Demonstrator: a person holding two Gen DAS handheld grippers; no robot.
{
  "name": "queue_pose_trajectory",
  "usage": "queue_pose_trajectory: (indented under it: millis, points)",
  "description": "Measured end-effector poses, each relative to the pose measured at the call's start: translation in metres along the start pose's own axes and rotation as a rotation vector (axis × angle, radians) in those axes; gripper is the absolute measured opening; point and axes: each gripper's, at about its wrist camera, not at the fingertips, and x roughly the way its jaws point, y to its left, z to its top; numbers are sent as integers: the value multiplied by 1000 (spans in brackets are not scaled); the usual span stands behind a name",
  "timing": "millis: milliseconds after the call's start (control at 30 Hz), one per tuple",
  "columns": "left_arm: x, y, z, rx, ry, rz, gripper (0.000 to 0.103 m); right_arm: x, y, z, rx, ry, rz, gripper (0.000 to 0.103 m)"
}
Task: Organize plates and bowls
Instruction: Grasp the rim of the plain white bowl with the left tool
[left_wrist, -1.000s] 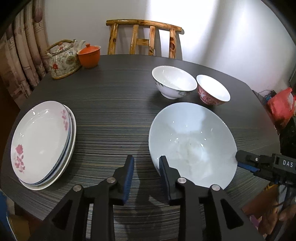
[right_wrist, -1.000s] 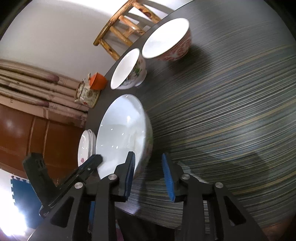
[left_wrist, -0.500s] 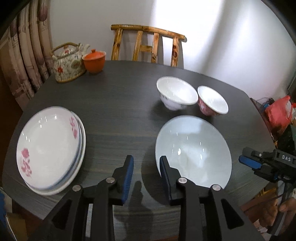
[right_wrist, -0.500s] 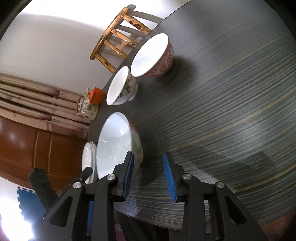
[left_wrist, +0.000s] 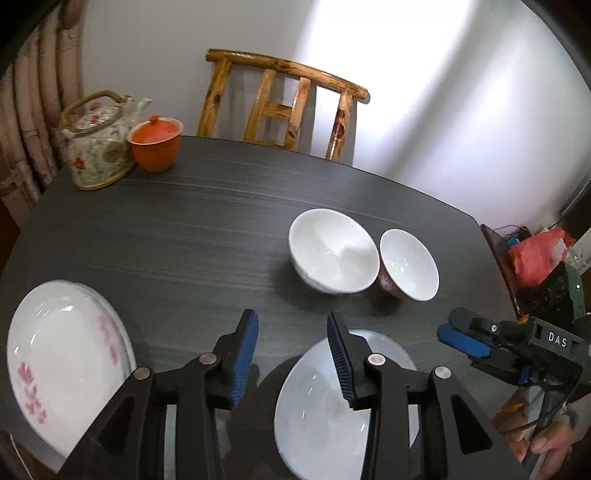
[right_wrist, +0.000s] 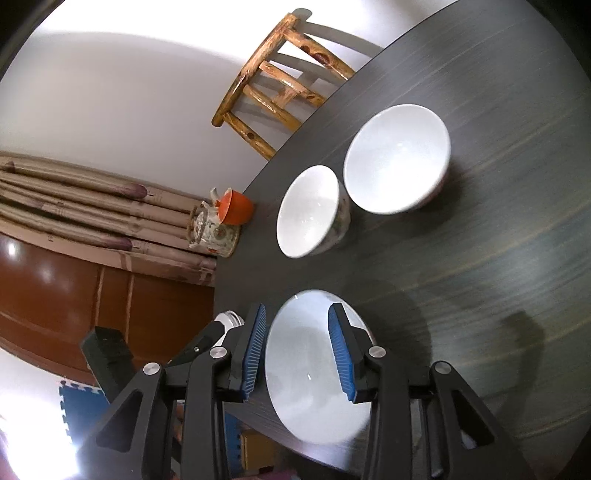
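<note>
Below, the dark table (left_wrist: 207, 229) carried stacked plates (left_wrist: 62, 362) leftward, the big white bowl (right_wrist: 314, 369) nearest, two small bowls (left_wrist: 332, 251) beyond. My left claw (left_wrist: 291, 354) and right claw (right_wrist: 297, 350) hung spread, grasping nothing. Glazed, slippery, breakable: I'd pinch its rim.

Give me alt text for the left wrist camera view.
The open left gripper hovers above a dark table, over the large white bowl. Stacked floral plates lie left; two smaller bowls beyond.
</note>
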Motion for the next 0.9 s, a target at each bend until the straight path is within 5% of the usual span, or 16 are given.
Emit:
queue_pose_trajectory:
  millis: [467,900]
  points:
    - [77,-1,54,34,146,-57,44,49,3,46,85,27,-73,35]
    - [113,5,70,19,154,-65,44,85,-11,62,150,42,-141,35]
